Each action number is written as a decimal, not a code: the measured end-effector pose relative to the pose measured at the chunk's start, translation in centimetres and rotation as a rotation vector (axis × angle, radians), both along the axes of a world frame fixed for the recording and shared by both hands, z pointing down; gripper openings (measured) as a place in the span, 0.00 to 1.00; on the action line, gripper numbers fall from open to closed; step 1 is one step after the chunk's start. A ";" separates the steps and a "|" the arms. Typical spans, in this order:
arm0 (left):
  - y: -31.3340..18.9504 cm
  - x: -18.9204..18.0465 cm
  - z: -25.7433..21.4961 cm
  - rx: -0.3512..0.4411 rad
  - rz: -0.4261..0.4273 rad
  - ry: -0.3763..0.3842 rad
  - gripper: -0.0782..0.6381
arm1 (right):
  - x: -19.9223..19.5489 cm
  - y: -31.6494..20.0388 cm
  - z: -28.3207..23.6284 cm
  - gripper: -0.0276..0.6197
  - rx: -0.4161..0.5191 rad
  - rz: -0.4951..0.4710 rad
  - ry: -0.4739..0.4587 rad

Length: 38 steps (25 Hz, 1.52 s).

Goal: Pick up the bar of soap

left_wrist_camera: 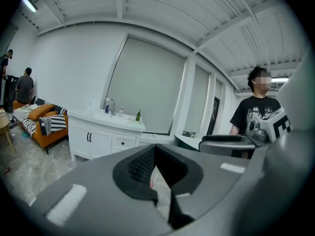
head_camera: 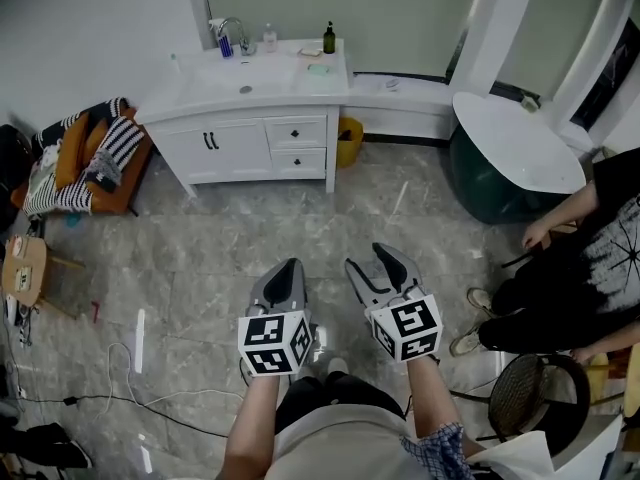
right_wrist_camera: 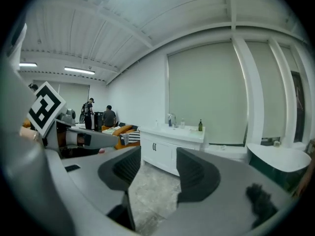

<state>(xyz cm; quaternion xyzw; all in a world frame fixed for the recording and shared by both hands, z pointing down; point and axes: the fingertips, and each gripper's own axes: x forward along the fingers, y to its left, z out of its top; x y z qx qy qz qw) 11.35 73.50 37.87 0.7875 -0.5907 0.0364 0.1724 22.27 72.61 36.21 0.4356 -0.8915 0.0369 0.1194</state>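
Note:
A pale green bar of soap (head_camera: 318, 68) lies on the white vanity top (head_camera: 285, 83), right of the sink and far ahead of me. A dark bottle (head_camera: 329, 39) and a faucet (head_camera: 231, 34) stand behind it. Both grippers hang over the grey floor, well short of the vanity. My left gripper (head_camera: 289, 272) (left_wrist_camera: 155, 170) is shut, its pads meeting with nothing between them. My right gripper (head_camera: 374, 262) (right_wrist_camera: 156, 175) is open and empty, with floor showing between its pads. In both gripper views the vanity (left_wrist_camera: 106, 132) (right_wrist_camera: 170, 144) is small and distant.
An orange sofa with striped cushions (head_camera: 88, 156) stands left of the vanity. A yellow bin (head_camera: 348, 140) sits at the vanity's right end. A white curved tub (head_camera: 515, 138) and a seated person (head_camera: 585, 258) are at the right, near a black wire chair (head_camera: 535, 393). A cable (head_camera: 120, 373) trails on the floor.

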 end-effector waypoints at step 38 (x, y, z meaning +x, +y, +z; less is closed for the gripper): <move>-16.4 -0.7 2.2 -0.049 0.007 -0.022 0.12 | 0.8 -17.2 2.9 0.41 -0.055 0.013 0.010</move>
